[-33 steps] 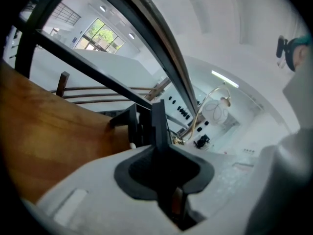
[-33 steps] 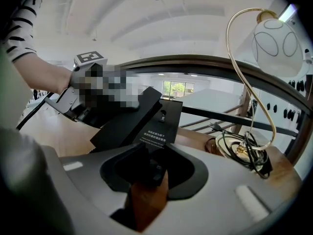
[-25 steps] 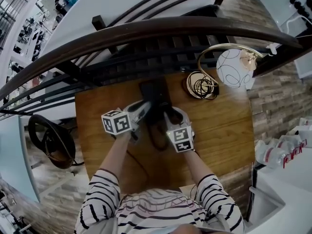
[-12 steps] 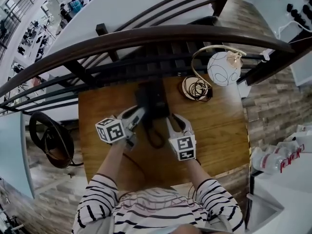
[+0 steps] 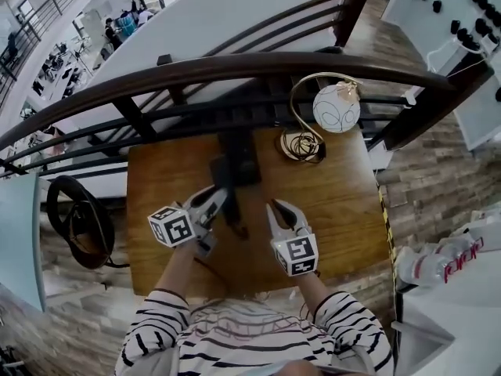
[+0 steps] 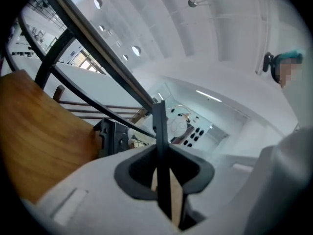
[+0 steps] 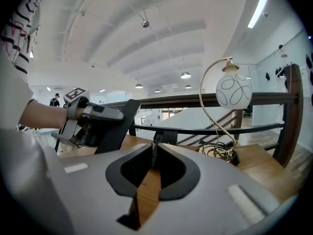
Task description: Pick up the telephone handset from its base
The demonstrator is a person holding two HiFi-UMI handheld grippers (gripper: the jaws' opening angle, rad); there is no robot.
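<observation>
Left gripper view has the left gripper (image 6: 160,153) pinched on the handset (image 6: 159,119). The dark slab is seen edge-on, standing up between the jaws, which press it from both sides with only its thickness between them.

Head view places the handset clear of the base (image 5: 239,157). The base sits by the middle of the table's (image 5: 344,210) far edge. The handset hangs over the table's middle, on the near side of the base and apart from it.

The right gripper (image 7: 152,148) has just been closing its jaws. Their tips meet with nothing between them, and it hovers empty just right of the handset.

The lift looks as good as done, so what remains is to carry it well. The grip runs across the thin way of a long slab, so the handset could pivot between the jaws. Hold the squeeze firm and the wrist level rather than tipping it. I cannot make out whether the handset is tethered to the base. If it is, rise gently and do not stray far, or the base may slide toward the near edge. The lamp (image 5: 337,108) stands at the far right corner, well apart, so stay left of it. The empty right gripper could steady the base if it shifts.
</observation>
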